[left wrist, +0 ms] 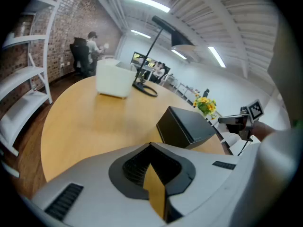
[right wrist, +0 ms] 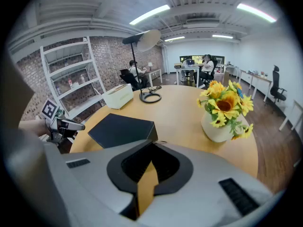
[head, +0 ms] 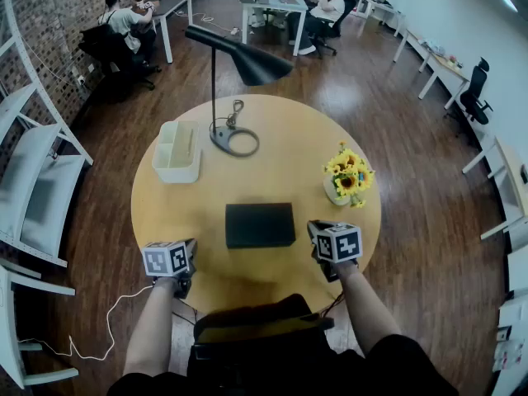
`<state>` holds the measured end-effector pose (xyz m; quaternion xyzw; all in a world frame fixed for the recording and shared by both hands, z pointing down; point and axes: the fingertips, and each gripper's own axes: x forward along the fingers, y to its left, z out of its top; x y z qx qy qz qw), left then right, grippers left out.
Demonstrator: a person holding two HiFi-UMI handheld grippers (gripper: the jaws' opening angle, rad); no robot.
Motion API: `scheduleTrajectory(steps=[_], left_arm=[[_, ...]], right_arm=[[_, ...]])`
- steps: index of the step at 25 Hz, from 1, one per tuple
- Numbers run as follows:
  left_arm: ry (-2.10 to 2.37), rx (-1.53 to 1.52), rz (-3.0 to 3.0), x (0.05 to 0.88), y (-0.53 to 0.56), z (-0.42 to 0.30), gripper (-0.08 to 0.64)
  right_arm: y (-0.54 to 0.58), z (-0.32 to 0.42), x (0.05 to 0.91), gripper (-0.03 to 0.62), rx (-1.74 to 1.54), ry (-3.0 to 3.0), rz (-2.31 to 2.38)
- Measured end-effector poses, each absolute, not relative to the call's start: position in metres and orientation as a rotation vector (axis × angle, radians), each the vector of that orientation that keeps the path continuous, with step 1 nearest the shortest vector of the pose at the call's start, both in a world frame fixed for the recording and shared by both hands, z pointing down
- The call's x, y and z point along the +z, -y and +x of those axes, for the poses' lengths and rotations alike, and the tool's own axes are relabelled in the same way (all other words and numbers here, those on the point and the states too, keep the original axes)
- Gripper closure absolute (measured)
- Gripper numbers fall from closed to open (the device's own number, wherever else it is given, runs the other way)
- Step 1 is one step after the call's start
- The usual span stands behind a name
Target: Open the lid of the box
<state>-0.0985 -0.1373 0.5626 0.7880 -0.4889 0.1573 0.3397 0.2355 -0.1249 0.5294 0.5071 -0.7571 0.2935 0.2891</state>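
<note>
A flat black box (head: pixel 260 225) with its lid down lies on the round wooden table (head: pixel 272 167), near the front edge. My left gripper (head: pixel 185 258) hovers at the table's front left edge, a hand's width left of the box. At the box's right end, close to its corner, is my right gripper (head: pixel 320 239). Neither touches the box. In the left gripper view the jaws (left wrist: pixel 154 193) are shut and empty, with the box (left wrist: pixel 187 126) ahead to the right. The right gripper view shows its shut, empty jaws (right wrist: pixel 147 188) and the box (right wrist: pixel 120 129) ahead to the left.
A white bin (head: pixel 177 151) stands at the table's left. A black desk lamp (head: pixel 239 60) rises from its ring base (head: pixel 233 140) behind the box. A vase of sunflowers (head: pixel 348 178) stands at the right. White shelving (head: pixel 33 180) lines the left wall; people sit at far desks.
</note>
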Motion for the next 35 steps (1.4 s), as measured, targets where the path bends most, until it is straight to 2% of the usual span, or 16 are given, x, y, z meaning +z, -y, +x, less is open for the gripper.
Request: scheduleTrajectory(steps=[4,10,11,12,13,15,16,24,30,35], left_arm=[[1.186,0.377,2.221,0.548,0.144,-0.093,0.560],[0.894,0.389,2.608,0.529,0.143,-0.057,0.551],[0.826,0.387,2.665,0.528,0.141,-0.049,0.513],[0.752,0.389,2.719,0.527,0.137,-0.041,0.423],[0.676,0.404,2.766,0.529,0.133,-0.031,0.223],[0.544,0.474,2.837,0.537,0.125,-0.014,0.025],[0.488,0.511,2.860,0.541,0.123,-0.007,-0.037],[0.274,0.524,2.915,0.555,0.140,0.022,-0.054],[0.143,0.522,2.940,0.560,0.146,0.036,-0.055],[0.147,0.522,2.945,0.563,0.141,0.045,-0.054]], right_arm=[[0.128,0.223,0.519,0.589,0.592,1.978,1.374],[0.126,0.197,0.495,0.589,0.598,2.138,1.363],[0.123,0.195,0.493,0.589,0.590,2.146,1.356],[0.121,0.194,0.492,0.589,0.583,2.149,1.351],[0.118,0.193,0.491,0.589,0.581,2.149,1.345],[0.112,0.190,0.490,0.589,0.585,2.148,1.333],[0.109,0.189,0.489,0.589,0.585,2.146,1.324],[0.096,0.183,0.490,0.589,0.610,2.125,1.255],[0.115,0.211,0.525,0.589,0.653,1.899,1.331],[0.127,0.216,0.549,0.551,0.925,1.875,1.419]])
